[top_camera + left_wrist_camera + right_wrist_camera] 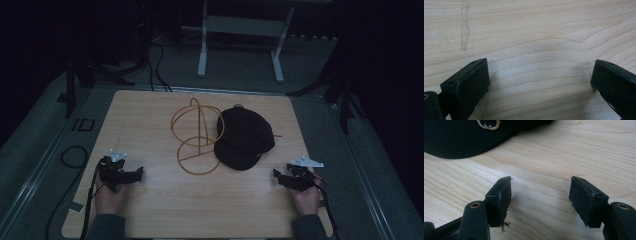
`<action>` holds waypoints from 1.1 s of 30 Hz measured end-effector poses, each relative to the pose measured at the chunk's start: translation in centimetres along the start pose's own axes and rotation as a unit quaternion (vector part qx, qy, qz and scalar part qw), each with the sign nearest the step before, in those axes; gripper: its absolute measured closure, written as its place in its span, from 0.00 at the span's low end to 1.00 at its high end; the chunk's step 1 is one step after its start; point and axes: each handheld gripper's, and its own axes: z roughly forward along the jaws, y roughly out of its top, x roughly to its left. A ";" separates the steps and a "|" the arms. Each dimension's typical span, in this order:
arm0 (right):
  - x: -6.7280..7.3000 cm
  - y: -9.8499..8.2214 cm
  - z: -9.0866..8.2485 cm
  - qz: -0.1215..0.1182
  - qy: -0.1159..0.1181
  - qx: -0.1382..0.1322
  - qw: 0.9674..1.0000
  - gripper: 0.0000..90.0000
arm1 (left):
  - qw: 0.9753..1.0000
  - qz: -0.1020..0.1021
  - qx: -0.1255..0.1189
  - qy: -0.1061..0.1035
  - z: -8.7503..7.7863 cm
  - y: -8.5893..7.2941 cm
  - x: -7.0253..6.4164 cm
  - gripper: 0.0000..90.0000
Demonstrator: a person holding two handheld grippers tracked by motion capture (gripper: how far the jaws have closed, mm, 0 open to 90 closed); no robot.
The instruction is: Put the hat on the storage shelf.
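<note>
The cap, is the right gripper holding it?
No, the right gripper is open over bare table, and the cap lies apart from it.

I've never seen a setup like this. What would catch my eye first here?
Probably the black cap lying in the middle of the wooden table, right beside a golden wire stand of hoops. Nearer the person, the left gripper and right gripper rest at the table's two sides, jaws open and holding nothing.
</note>
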 end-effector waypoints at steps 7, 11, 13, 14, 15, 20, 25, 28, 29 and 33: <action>0.0 0.0 0.0 -0.002 0.000 0.002 1.000 0.38 | 1.000 0.000 0.000 0.000 0.0 0.0 0.0 0.02; 0.0 0.0 0.0 -0.008 0.001 0.004 1.000 0.38 | 1.000 0.000 0.000 0.000 0.0 0.0 0.0 0.02; 0.0 0.1 0.0 -0.009 0.002 0.006 1.000 0.38 | 1.000 0.000 0.000 0.000 0.0 0.0 0.0 0.02; -0.1 0.2 0.0 -0.010 0.002 0.010 1.000 0.40 | 1.000 -0.001 0.000 0.000 0.0 0.0 0.0 0.02; -0.1 0.3 0.0 -0.009 0.003 0.013 1.000 0.40 | 1.000 -0.001 -0.001 0.000 0.0 0.0 0.0 0.02; -0.3 0.9 -0.1 -0.022 0.009 0.039 0.999 0.41 | 1.000 -0.001 -0.001 0.000 0.0 0.0 0.0 0.02; -0.5 1.1 -0.3 -0.031 0.017 0.054 0.998 0.40 | 1.000 -0.001 -0.001 0.000 0.0 0.0 0.0 0.02; -0.6 1.2 -0.4 -0.038 0.022 0.064 0.997 0.40 | 1.000 -0.001 -0.001 0.000 0.0 0.0 0.0 0.02; -0.6 1.2 -0.4 -0.041 0.022 0.067 0.997 0.40 | 1.000 -0.001 0.000 0.000 0.0 0.0 0.0 0.02; -0.5 1.4 -0.6 -0.057 0.021 0.080 0.995 0.39 | 1.000 -0.001 0.000 0.000 0.0 0.0 -0.1 0.02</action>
